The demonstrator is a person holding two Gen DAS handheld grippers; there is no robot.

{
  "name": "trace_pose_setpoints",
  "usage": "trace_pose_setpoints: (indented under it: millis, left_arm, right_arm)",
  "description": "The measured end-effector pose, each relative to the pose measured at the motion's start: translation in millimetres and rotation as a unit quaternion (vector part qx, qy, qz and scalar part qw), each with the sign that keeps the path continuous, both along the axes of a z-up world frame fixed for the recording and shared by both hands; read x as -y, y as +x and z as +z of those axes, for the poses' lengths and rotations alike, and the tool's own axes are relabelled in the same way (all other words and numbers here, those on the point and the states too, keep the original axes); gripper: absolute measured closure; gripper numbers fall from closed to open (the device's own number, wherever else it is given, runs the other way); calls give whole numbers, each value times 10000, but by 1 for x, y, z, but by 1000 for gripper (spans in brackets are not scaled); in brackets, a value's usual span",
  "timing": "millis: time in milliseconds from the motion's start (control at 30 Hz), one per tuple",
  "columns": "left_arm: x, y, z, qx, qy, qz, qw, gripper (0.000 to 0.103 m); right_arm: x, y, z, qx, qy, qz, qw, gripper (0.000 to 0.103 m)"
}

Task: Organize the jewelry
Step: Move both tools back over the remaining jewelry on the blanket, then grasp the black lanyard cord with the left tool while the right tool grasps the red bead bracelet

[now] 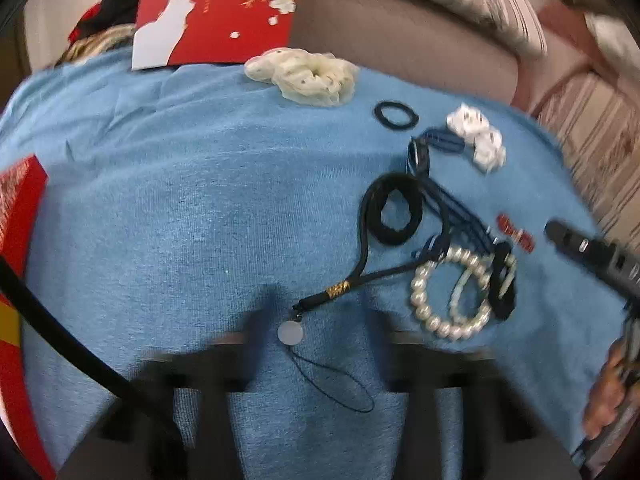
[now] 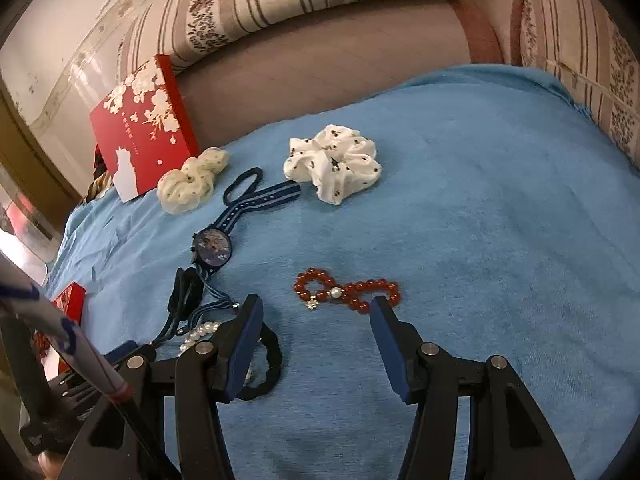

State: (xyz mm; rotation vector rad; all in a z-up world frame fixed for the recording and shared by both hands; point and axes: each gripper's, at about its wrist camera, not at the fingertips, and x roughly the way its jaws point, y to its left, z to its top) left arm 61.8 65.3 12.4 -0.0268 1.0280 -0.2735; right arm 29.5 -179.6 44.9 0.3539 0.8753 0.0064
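The left claw [image 1: 320, 344] shows at the bottom of the left wrist view. It is smeared by motion, its two dark fingers apart, with nothing pinched between them. In the gap lies the pale round pendant [image 1: 291, 333] of a black cord [image 1: 368, 240], which loops up toward the right half of the frame. Right of the claw a pearl bracelet [image 1: 448, 300] rests on the blue blanket [image 1: 160, 200], with a thick black hair tie [image 1: 400, 216] above it.

The right claw [image 2: 316, 312] fills the bottom of the right wrist view. It stands about half open, blue pads facing each other, and holds nothing. Just beyond its tips lies the red bead bracelet [image 2: 348, 290], twisted into a figure of eight with one white bead at the crossing. The right fingertip overlaps the bracelet's near edge; whether they touch I cannot tell.

Up and to the left a blue-faced watch [image 2: 214, 246] lies flat, its striped strap running toward a thin dark hair tie [image 2: 242, 184]. A cream scrunchie [image 2: 192, 184] sits left of that tie, and a white dotted scrunchie [image 2: 332, 164] lies near the upper centre. A red box [image 2: 140, 120] with white blossoms stands tilted in the upper left.
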Motion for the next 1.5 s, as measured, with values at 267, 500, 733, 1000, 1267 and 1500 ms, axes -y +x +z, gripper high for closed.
trace_pose_setpoints:
  millis: [267,500,733,1000,1267,1500]
  left_arm:
    - [-35,-27,19,-568,-377,-90,9976,97]
    - [-49,-29,36,-165,-610,-9,9980,63]
    - [-36,-21,17,-397,-445,-149,9981,61]
    - [-26,-20,5,-350,-364,-299,9983,61]
    - [-18,-23,4,-409,-545,-480,9965,96]
    - [-37,-23,23,-160,-756,-202,9968,96]
  right_arm:
    - [-25,-3,-4,-116,-103,578,9982,43]
    - [-50,-1,-23,-479,-562,842,9937,43]
    - [-30,2,-15,-309,-776,534,9951,43]
    - [-8,23,-32,-412,-1100,351,9925,43]
    - [-11,30,-40,-368,-1345,442,9892,47]
    - [-17,30,-34,-327,-1245,433,9907,94]
